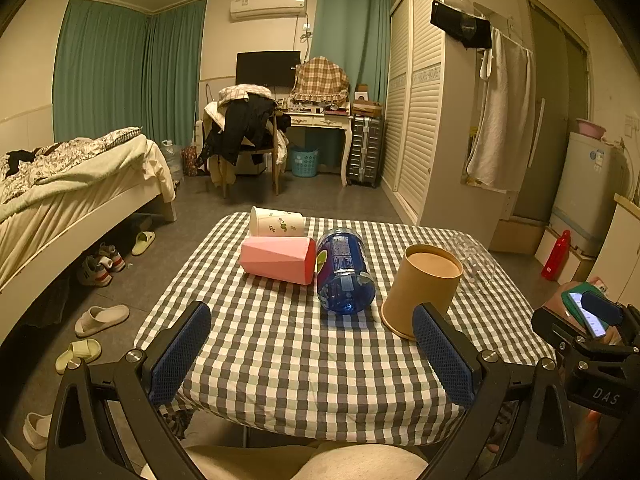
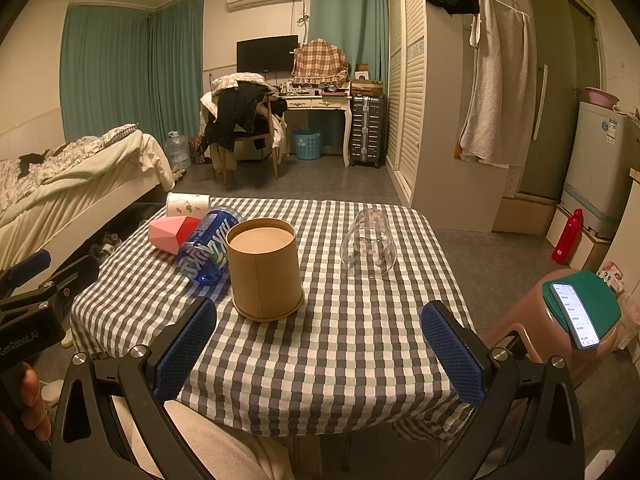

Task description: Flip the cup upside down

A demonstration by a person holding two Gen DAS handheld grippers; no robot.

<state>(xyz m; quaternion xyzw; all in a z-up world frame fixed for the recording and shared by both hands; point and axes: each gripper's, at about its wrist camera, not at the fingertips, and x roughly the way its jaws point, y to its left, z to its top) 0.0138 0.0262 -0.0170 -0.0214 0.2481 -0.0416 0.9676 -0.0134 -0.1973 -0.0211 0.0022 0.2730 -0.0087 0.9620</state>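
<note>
A lived-in bedroom in a home. An unmade bed (image 1: 72,176) lies at nine o'clock with slippers (image 1: 102,319) and shoes on the floor beside it. At twelve o'clock stand green curtains (image 1: 120,72), a wall air conditioner (image 1: 268,6), a desk (image 1: 320,122) with a monitor (image 1: 267,68), and a chair heaped with clothes (image 1: 244,128). A louvred wardrobe (image 1: 416,112) with a hanging towel (image 1: 500,112) fills two o'clock.

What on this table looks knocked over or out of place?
Three cups lie on their sides at the far left: the white floral cup, the pink faceted cup and the blue printed cup, the pink and blue ones touching. The brown paper cup and the clear glass stand mouth-down. Nothing looks spilled.
</note>
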